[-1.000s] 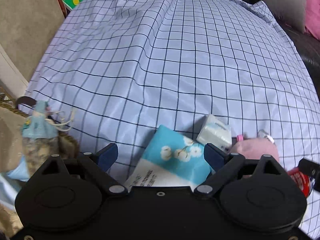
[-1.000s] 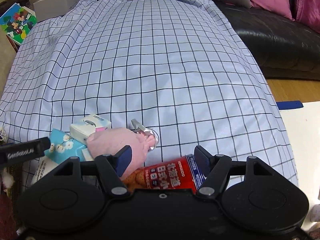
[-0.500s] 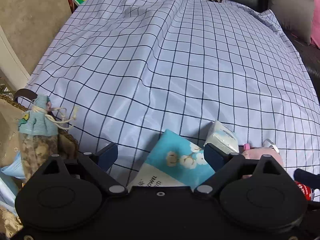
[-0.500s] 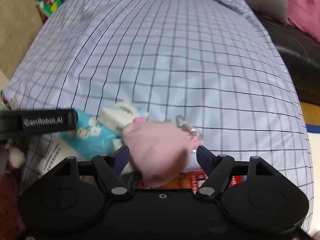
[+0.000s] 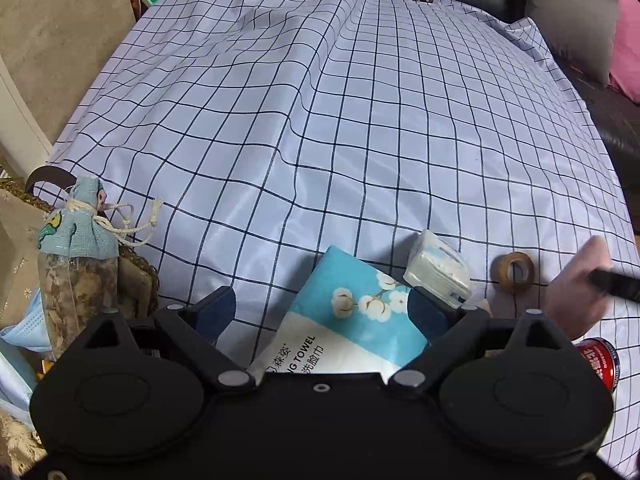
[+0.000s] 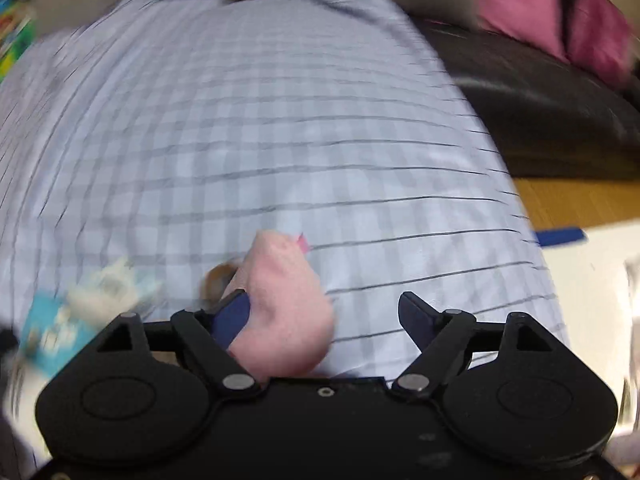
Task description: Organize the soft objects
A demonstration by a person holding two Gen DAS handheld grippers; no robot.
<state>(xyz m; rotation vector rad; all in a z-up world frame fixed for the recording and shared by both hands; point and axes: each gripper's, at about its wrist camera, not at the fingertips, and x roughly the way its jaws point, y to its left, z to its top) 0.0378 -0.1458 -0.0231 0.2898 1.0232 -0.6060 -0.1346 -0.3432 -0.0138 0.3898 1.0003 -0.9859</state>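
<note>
Left gripper (image 5: 322, 312) wide open, holding nothing, over the blue towel pack (image 5: 352, 320) at bottom centre of the checked cloth (image 5: 320, 120). Right gripper (image 6: 326, 318) jaws opening; pink soft toy (image 6: 284, 308) between them, leaning on the left finger (image 6: 232, 316), right finger clear. View blurred.
</note>
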